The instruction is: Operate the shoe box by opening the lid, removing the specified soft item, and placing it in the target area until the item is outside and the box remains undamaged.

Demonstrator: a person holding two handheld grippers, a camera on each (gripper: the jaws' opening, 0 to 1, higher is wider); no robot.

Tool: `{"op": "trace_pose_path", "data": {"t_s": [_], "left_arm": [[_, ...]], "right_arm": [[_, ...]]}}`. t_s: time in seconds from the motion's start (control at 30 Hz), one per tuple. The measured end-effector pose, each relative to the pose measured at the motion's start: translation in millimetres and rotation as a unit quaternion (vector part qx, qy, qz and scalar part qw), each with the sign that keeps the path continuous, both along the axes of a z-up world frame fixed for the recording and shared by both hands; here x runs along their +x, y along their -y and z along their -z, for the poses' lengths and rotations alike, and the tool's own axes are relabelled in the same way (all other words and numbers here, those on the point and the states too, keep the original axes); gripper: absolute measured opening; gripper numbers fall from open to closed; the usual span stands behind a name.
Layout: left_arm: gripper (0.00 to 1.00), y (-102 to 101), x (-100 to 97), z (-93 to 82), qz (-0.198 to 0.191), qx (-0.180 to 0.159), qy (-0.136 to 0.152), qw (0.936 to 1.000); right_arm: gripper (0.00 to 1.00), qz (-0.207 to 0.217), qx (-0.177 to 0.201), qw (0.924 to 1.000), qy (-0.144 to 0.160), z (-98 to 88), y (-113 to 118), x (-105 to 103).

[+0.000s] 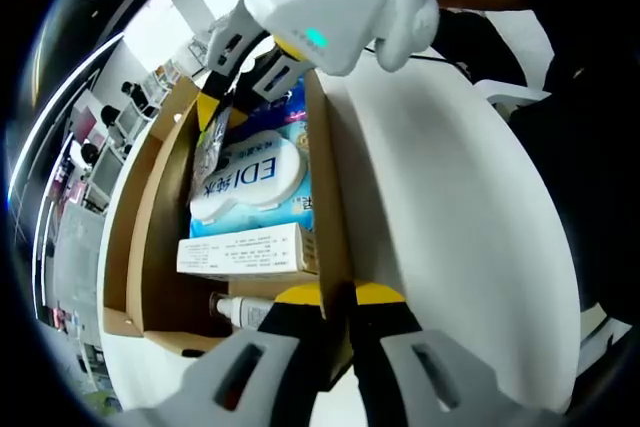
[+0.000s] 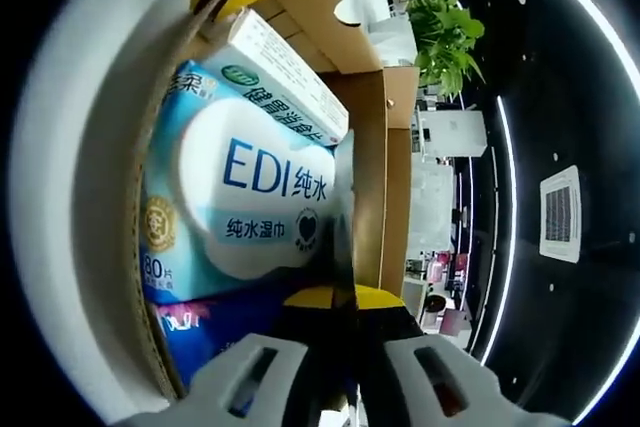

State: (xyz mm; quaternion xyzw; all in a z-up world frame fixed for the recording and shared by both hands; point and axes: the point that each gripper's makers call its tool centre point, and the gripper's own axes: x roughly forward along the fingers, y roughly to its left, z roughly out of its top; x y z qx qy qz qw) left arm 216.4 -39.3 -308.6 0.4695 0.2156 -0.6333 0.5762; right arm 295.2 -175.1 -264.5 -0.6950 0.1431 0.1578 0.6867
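Note:
The brown shoe box lies open on a white table. Inside are a blue and white wet-wipes pack marked EDI, a white carton, a small white bottle and a silvery packet. My left gripper is shut on the box's near right wall. The right gripper, held by a white-gloved hand, reaches into the far end. In the right gripper view the right gripper is shut on the packet's thin edge, beside the wipes pack and carton.
The box's lid stands open along the side away from the table's free area. A person's dark sleeve is at the far right. In the right gripper view, the cardboard wall and a potted plant show beyond.

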Motion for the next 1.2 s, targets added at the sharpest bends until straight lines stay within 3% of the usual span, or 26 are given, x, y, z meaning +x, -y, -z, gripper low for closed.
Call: {"op": "trace_pose_path", "data": {"t_s": [0.53,0.73,0.8,1.2], "left_arm": [[0.06,1,-0.8,0.1,0.002,0.001,-0.003,1.0000],[0.07,1,-0.8,-0.2,0.001,0.000,-0.002,1.0000],[0.07,1,-0.5,-0.5,-0.001,-0.001,-0.002,1.0000],[0.07,0,-0.7,-0.9,-0.001,-0.001,0.000,1.0000]], "right_arm": [[0.01,0.001,0.019,0.9998,-0.005,1.6,2,0],[0.01,-0.018,0.006,0.9996,0.019,-4.3,-1,2],[0.01,-0.018,0.012,0.9997,0.009,-2.1,-1,3],[0.01,-0.038,-0.002,0.9984,0.043,-9.6,-5,7]]}}
